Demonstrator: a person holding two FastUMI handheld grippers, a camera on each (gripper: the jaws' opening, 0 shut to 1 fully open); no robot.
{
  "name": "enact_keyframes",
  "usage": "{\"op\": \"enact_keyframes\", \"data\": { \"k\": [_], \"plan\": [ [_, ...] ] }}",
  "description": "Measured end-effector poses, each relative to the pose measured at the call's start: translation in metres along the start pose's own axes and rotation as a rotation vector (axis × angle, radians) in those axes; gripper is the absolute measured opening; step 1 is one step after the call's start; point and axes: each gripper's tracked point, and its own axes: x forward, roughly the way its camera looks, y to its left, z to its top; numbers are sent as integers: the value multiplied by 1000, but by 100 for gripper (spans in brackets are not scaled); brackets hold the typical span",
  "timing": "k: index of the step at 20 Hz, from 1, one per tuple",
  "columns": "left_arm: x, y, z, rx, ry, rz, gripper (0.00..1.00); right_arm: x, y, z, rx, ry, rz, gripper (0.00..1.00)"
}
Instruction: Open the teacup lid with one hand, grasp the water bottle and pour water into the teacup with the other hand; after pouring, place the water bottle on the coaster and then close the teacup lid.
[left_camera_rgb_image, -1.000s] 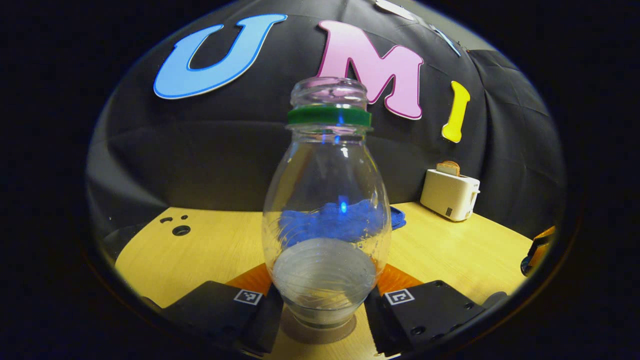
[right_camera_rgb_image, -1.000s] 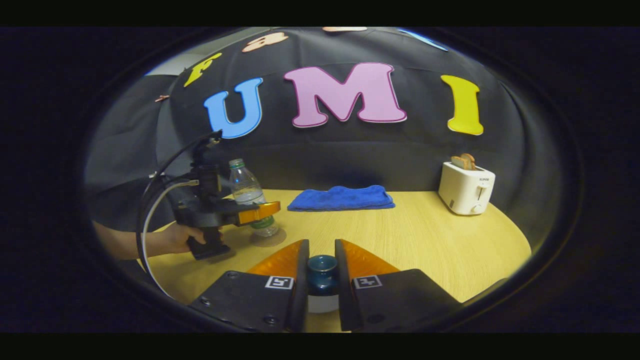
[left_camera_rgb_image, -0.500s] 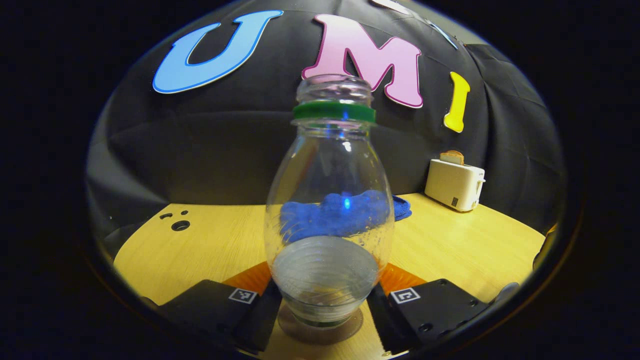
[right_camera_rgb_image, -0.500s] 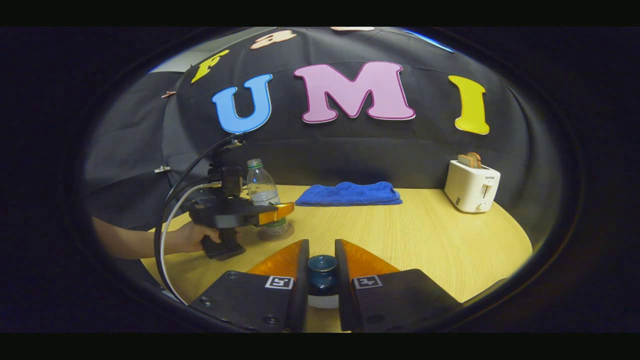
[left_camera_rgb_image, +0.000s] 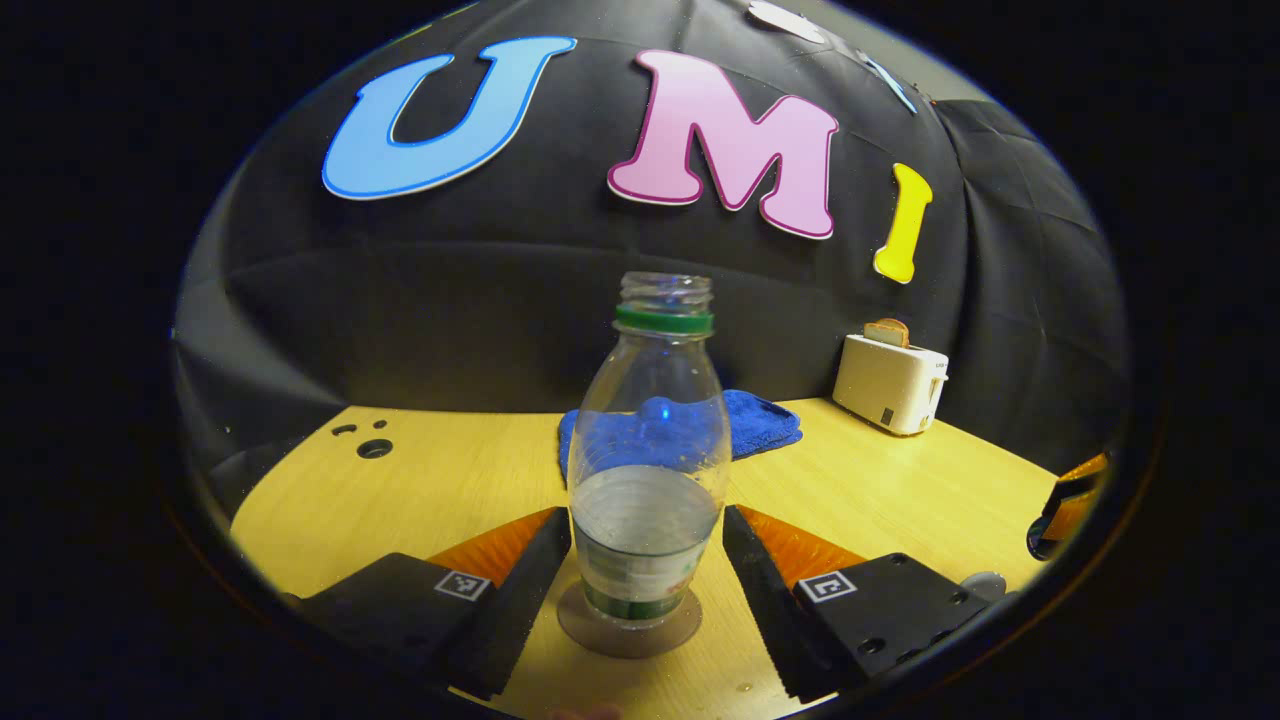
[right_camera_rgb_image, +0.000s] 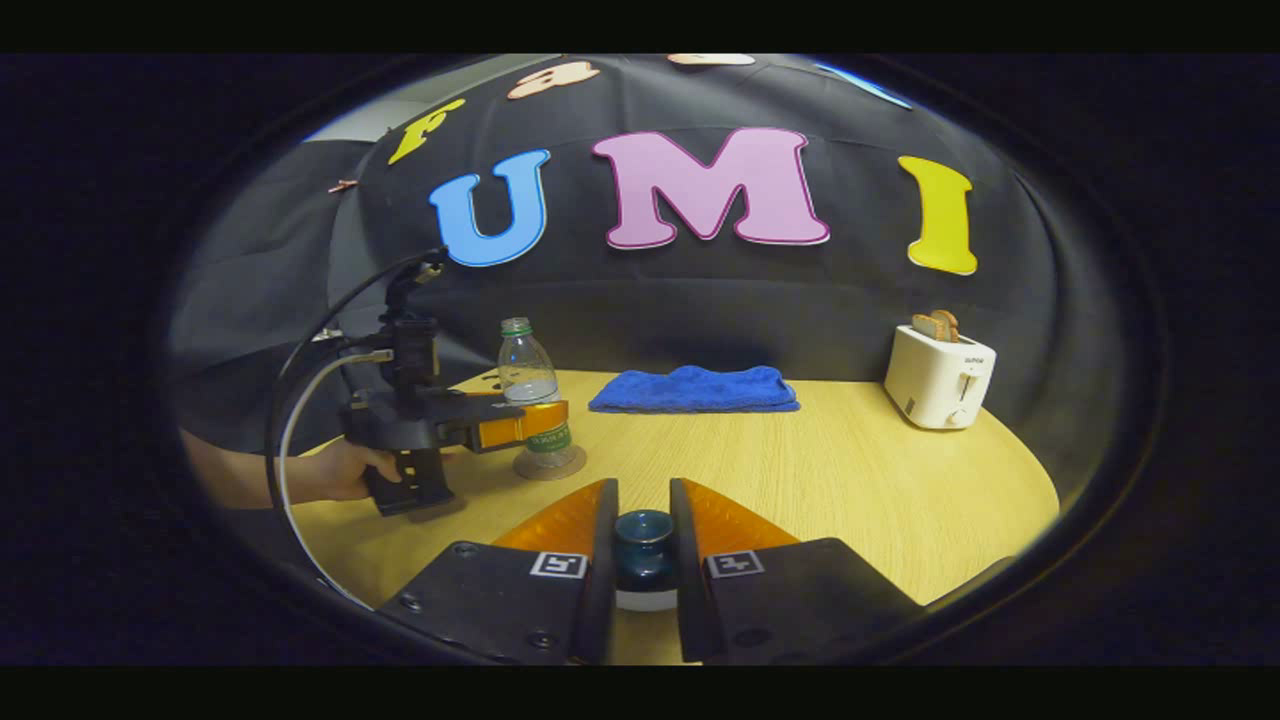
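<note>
Clear plastic water bottle (left_camera_rgb_image: 648, 480) stands upright on the coaster (left_camera_rgb_image: 630, 625), left gripper (left_camera_rgb_image: 645, 560) jaws released either side. Right gripper (right_camera_rgb_image: 643, 545) jaws clench the teacup lid (right_camera_rgb_image: 643, 535). Judged step: seating or lifting that lid.

Dim booth, sharp, fisheye-warped edges

A clear, glossy plastic water bottle (left_camera_rgb_image: 650, 470), ribbed low on its body and ringed by a plastic collar, stands on a smooth, matt coaster (left_camera_rgb_image: 629, 632). The bench (left_camera_rgb_image: 900, 490) shows a pale wood-grain finish with a satin sheen. Behind lie a fluffy terry towel (right_camera_rgb_image: 694, 389) and a smooth plastic-looking toaster (right_camera_rgb_image: 938, 378).
</note>
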Motion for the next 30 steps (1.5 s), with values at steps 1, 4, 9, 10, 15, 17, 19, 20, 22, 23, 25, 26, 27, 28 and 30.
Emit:
{"op": "enact_keyframes", "data": {
  "k": [1,4,9,10,15,17,19,20,22,23,25,26,27,28,30],
  "plan": [
    [-3,0,-1,9,1,-4,96,1,0,0,2,-2,-1,24],
    [-10,-4,-3,16,2,-8,95,5,0,-4,1,-6,1,29],
    [-33,-6,-13,-43,26,33,96,11,3,-23,-3,-8,0,29],
    [-37,-9,-15,-53,26,34,96,12,5,-28,-1,-9,4,29],
    [-54,-9,-24,-52,35,51,96,19,0,-51,16,-49,-24,34],
    [-54,-17,-25,-80,37,40,95,22,-1,-58,18,-57,-27,29],
    [-57,-20,-28,-102,48,40,96,25,-3,-63,4,-61,-36,29],
    [-57,-21,-29,-113,48,41,96,27,-3,-65,0,-62,-34,34],
    [-57,-24,-29,-130,51,40,95,29,-3,-65,-6,-69,-32,29],
    [-58,-25,-29,-134,51,41,95,29,-2,-65,-5,-72,-29,29],
    [-57,-27,-29,-145,52,38,95,28,1,-65,-14,-77,-25,29],
    [-57,-27,-28,-149,51,37,95,27,1,-65,-17,-80,-24,29],
    [-58,-27,-28,-148,50,37,95,26,1,-65,-17,-82,-24,29],
    [-58,-27,-28,-144,49,38,95,26,2,-66,-13,-81,-22,29],
    [-58,-27,-27,-138,46,36,95,25,3,-69,-5,-75,-21,27]
  ]
}}
